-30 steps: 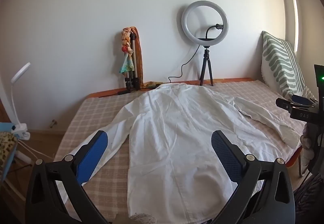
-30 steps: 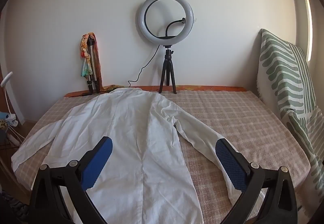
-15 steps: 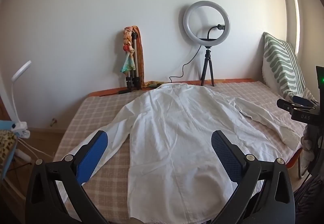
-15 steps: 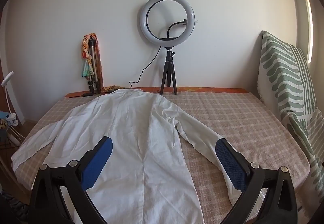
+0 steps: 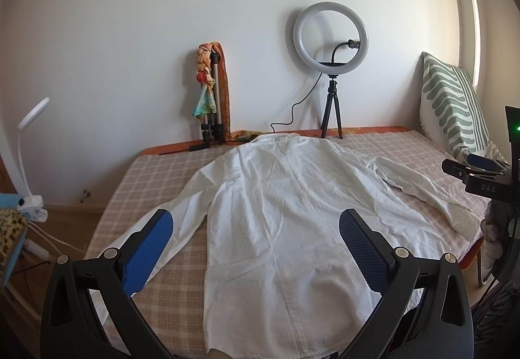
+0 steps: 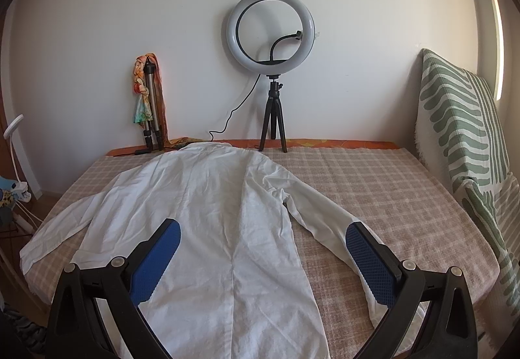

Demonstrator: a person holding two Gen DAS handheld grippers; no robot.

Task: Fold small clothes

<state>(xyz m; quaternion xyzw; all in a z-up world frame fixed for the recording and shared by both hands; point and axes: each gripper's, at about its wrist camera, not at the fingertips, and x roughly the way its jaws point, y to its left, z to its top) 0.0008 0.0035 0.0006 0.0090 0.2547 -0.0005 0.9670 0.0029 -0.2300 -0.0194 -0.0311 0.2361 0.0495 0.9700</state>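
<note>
White shirt (image 5: 276, 216) lies flat, back side up, on checked bed (image 6: 373, 190), collar toward the far wall, hem toward the cameras. Both sleeves spread out: one sleeve (image 5: 152, 238) runs to the bed's left edge, the other sleeve (image 6: 321, 225) angles out over the right half of the bed. Fabric wrinkled, unfolded.

Left gripper (image 5: 255, 230) hangs above the shirt's lower part, jaws spread wide, nothing between the blue pads (image 5: 149, 251). Right gripper (image 6: 261, 240) same: jaws wide apart, nothing held, above the shirt's right side, its right pad (image 6: 370, 258) seen over the sleeve. Contact with cloth cannot be told; both look clear of it.

In the left wrist view the right gripper's body (image 5: 481, 183) shows at the right edge.

Ring light (image 6: 271, 31) on small tripod stands at the far bed edge, just beyond the collar. Folded tripod (image 6: 151, 105) with colourful scarf leans at the wall, left of it. Green striped cushion (image 6: 461, 131) stands at the right side. Desk lamp (image 5: 31, 144) off the bed, left.
</note>
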